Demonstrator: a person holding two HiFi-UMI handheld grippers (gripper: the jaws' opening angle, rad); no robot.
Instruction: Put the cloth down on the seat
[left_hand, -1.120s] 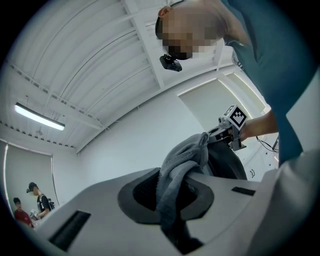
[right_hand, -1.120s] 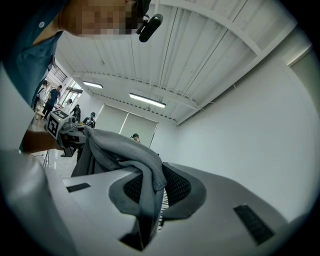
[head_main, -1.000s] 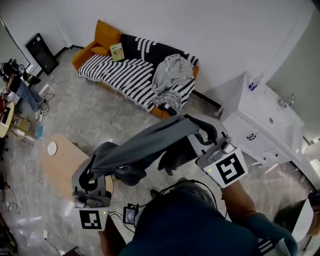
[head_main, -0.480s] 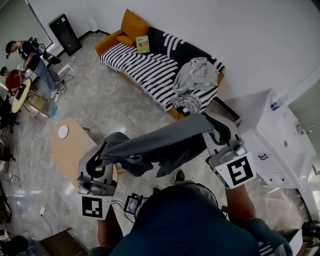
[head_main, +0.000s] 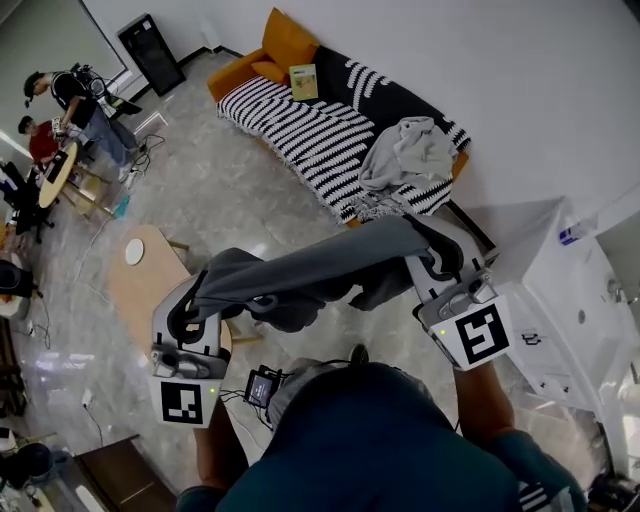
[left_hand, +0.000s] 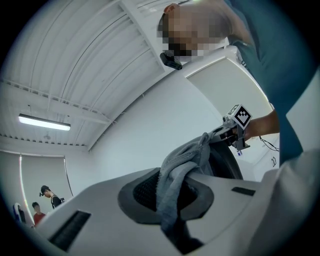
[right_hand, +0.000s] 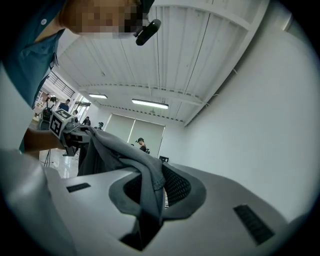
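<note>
A dark grey cloth (head_main: 320, 270) hangs stretched between my two grippers in the air, above the floor in front of the sofa. My left gripper (head_main: 195, 300) is shut on its left end, where the fabric bunches between the pads (left_hand: 172, 182). My right gripper (head_main: 440, 262) is shut on the right end; a fold of the cloth (right_hand: 125, 157) drops through its jaws. The seat is an orange sofa (head_main: 285, 40) under a black-and-white striped blanket (head_main: 310, 135), farther ahead. A light grey garment (head_main: 405, 155) lies crumpled on the sofa's right end.
A book (head_main: 303, 80) lies on the sofa's back left. A low wooden table (head_main: 140, 295) with a white disc (head_main: 134, 251) stands left of me. A white cabinet (head_main: 560, 290) is at the right. People (head_main: 60, 100) sit by a desk at far left.
Both grippers have carried the stretched cloth toward the sofa. The view has swung, so the sofa sits more to the right and the people at far left have come into sight.
</note>
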